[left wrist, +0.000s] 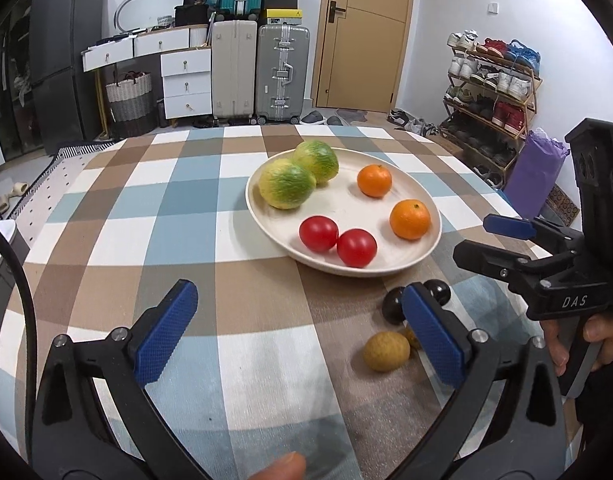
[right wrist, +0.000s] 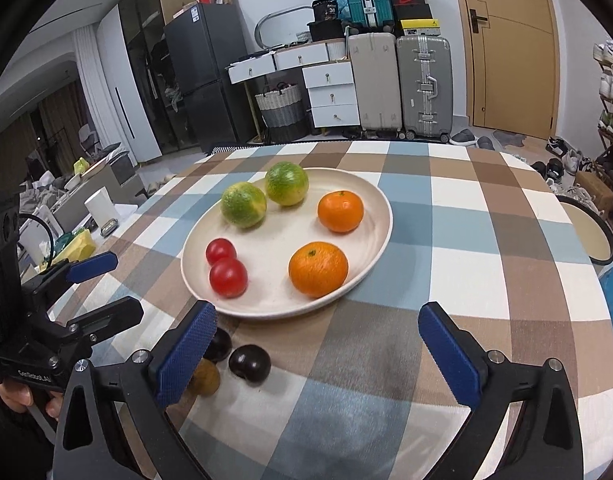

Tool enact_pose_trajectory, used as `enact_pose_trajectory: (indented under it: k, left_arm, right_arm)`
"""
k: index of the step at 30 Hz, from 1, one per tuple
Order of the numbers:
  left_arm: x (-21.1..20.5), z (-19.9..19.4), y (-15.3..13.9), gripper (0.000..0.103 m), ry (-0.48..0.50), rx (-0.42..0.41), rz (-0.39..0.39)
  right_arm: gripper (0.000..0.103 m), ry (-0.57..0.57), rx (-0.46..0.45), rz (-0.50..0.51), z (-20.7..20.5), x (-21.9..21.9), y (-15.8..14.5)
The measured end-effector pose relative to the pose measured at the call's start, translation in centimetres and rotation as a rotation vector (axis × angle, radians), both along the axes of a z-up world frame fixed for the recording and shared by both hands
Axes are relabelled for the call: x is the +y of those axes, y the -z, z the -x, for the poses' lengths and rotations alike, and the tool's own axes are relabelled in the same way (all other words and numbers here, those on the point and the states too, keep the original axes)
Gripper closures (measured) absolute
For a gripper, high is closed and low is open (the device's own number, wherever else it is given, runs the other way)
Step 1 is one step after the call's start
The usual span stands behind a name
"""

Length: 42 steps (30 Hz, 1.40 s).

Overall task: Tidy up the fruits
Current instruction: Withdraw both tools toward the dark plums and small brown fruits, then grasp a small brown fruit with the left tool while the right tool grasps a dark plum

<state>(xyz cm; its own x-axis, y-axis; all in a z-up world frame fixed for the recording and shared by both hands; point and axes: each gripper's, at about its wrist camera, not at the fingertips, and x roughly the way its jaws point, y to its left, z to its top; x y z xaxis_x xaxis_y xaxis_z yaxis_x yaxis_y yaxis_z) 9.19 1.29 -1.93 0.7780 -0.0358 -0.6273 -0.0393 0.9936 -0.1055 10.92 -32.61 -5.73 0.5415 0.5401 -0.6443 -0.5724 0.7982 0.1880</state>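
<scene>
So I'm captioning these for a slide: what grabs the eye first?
The cream plate mid-table, holding fruit in pairs: two green-yellow melons, two oranges and two red tomatoes. Just off its near rim, dark plums and small tan fruits lie on the checked tablecloth. Both blue-padded claws, left claw and right claw, stand wide open and empty.

Plate [left wrist: 422,258] holds paired melons [left wrist: 286,184], oranges [left wrist: 410,219], tomatoes [left wrist: 318,233]; plums [right wrist: 249,362], longans [left wrist: 386,351] on cloth.

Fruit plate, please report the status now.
Left gripper and right gripper open, empty. Plate holds six fruits. Two dark plums, brown fruit on the cloth. Nothing in the way.
</scene>
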Motion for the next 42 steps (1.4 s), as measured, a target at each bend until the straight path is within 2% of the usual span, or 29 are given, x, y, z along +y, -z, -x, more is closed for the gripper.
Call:
enact_pose_trajectory:
  k: [12,20,24,36,38,42]
  left_arm:
    - [-0.8,0.3,0.3,0.001,0.046,0.015,-0.005]
    - [-1.8,-0.1,1.0,0.001,0.1,0.067,-0.018]
    - [-1.7,-0.4,1.5,0.001,0.128,0.108,0.004]
    - [-2.4,-0.9,2.7,0.001,0.163,0.181,-0.031]
    - [-2.6,-0.9,2.8,0.003,0.173,0.189,-0.034]
    - [-2.8,-1.1,3.1,0.019,0.191,0.205,-0.028]
  right_arm:
    - [0.0,-0.039,0.051,0.028,0.6,-0.7,0.7]
    - [0.0,-0.045,0.081,0.096,0.6,-0.1,1.6]
    - [0.0,-0.057,0.075,0.116,0.8,0.3,1.7]
    - [0.0,-0.095,0.107,0.182,0.7,1.5,2.7]
    - [0.0,-0.099,0.112,0.188,0.6,1.6,2.8]
    - [0.001,-0.103,0.105,0.203,0.6,1.9,2.8]
